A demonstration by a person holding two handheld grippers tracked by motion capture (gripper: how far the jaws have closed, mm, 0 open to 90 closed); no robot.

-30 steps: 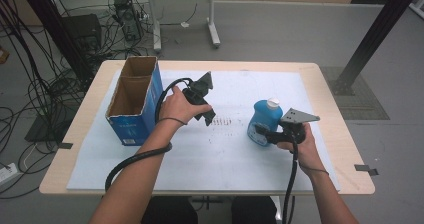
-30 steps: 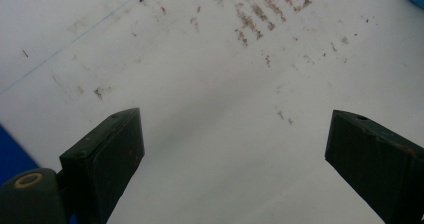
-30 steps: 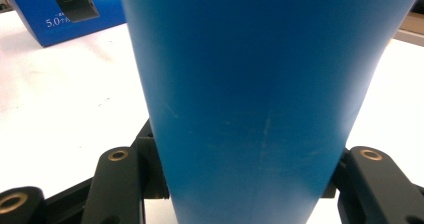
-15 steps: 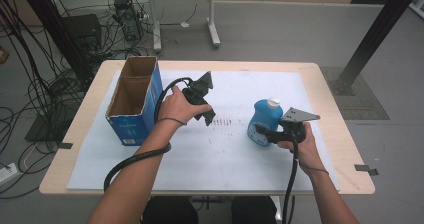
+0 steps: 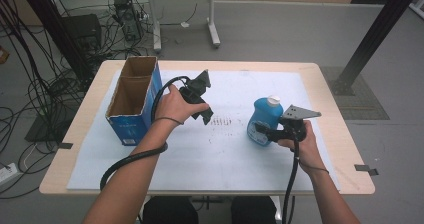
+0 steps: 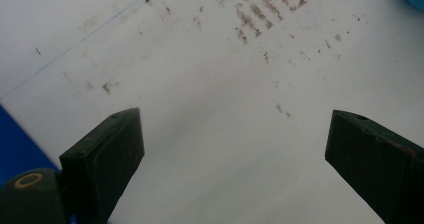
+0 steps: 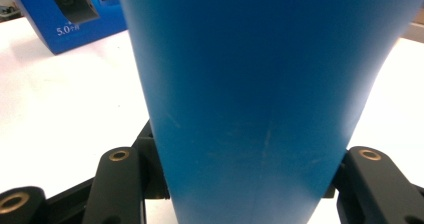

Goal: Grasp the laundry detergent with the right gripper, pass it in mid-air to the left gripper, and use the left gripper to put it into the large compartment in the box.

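At the right half of the bench [image 5: 330, 129], on the white mat [image 5: 210, 159], the blue bottle [image 5: 263, 121] stands upright with its white cap [image 5: 273, 101] on top. The right gripper [image 5: 264, 132] is clamped on the lower body of the bottle, one jaw on each side; in the right gripper view the blue wall [image 7: 250, 99] sits pressed between both black pads.

Handling, as a judgement: the bottle appears to be moulded plastic, smooth and somewhat slippery, with walls that may flex under pressure. How full it is cannot be told, so its weight is uncertain. The body widens toward the base and narrows toward the cap, so a hold at the lower, wider section keeps the load low and limits tipping. A hold near the neck would leave the mass swinging below the pads. Excess squeeze could dent the wall or force the contents toward the cap.

To the left, the left gripper [image 5: 205, 115] hangs above the mat near the middle of the bench, jaws spread wide with nothing between them; the left gripper view looks down on bare mat with faint brown scuff marks [image 6: 260, 14]. Further left, the open cardboard box [image 5: 134, 99], blue outside and brown inside, stands on the mat near the bench edge, well apart from the bottle.
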